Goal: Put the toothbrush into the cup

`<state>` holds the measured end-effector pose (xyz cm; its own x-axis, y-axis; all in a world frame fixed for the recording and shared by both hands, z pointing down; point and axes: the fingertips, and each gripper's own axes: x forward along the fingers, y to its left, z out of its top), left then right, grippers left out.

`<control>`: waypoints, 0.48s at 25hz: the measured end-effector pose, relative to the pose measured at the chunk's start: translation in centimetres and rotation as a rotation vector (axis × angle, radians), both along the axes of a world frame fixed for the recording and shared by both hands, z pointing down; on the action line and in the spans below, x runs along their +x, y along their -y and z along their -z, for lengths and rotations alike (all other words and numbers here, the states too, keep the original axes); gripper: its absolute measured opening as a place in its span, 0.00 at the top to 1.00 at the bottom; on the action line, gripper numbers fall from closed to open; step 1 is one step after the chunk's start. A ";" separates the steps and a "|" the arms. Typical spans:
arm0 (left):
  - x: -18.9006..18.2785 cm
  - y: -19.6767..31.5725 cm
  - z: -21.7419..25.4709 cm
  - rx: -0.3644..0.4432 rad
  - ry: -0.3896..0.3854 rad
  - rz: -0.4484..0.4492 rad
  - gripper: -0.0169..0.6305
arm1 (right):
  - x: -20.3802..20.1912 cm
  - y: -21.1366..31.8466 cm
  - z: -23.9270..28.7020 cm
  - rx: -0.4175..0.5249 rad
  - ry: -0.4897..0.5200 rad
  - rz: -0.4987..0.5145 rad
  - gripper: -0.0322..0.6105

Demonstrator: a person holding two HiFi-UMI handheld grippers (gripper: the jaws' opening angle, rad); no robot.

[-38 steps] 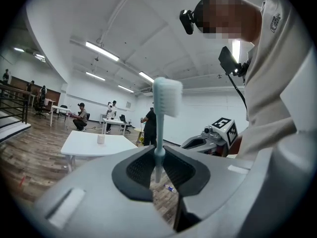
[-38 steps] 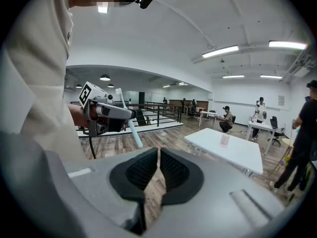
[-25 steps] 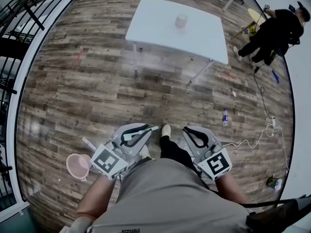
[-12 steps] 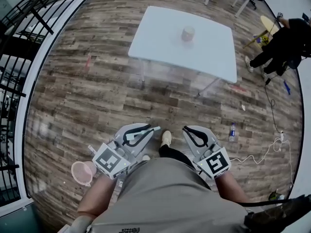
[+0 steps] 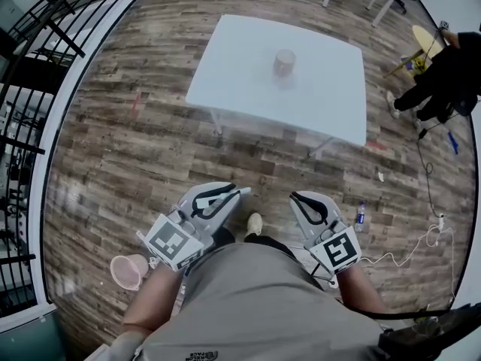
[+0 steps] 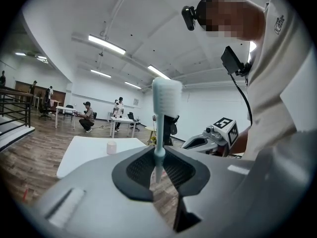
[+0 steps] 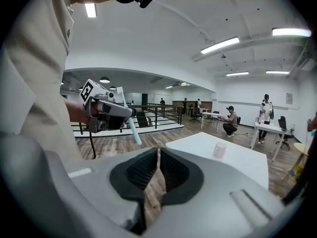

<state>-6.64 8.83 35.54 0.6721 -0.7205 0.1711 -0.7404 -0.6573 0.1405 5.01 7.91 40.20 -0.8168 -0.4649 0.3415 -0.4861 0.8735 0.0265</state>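
On table: cup | wood floor | left fingers grip toothbrush | right fingers closed, empty

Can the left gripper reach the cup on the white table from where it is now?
Probably not: the left gripper, shut on the toothbrush, is near the person's body, and the cup stands far ahead on the table. Only floor lies between.

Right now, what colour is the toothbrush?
Pale blue-green toothbrush; best in the left gripper view.
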 end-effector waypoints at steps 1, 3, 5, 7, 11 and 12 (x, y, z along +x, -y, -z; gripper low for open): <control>0.2 0.5 0.0 -0.003 -0.001 -0.003 0.89 | 0.1 0.5 -0.1 -0.005 0.002 -0.002 0.92; 0.3 1.6 -0.1 -0.009 0.004 -0.010 0.89 | 0.0 1.5 -0.5 -0.020 0.003 -0.006 0.92; 0.1 2.8 -0.3 -0.015 0.011 -0.017 0.89 | -0.5 2.5 -1.0 -0.032 0.008 -0.008 0.92; -0.2 4.0 -0.5 -0.022 0.012 -0.023 0.89 | -0.9 3.4 -1.3 -0.038 0.008 -0.009 0.92; -1.5 7.1 -1.0 -0.027 0.007 -0.030 0.89 | -1.8 5.9 -1.5 -0.045 -0.004 -0.026 0.92; -1.9 7.9 -1.2 -0.024 0.006 -0.034 0.89 | -2.1 6.7 -1.5 -0.046 -0.007 -0.034 0.92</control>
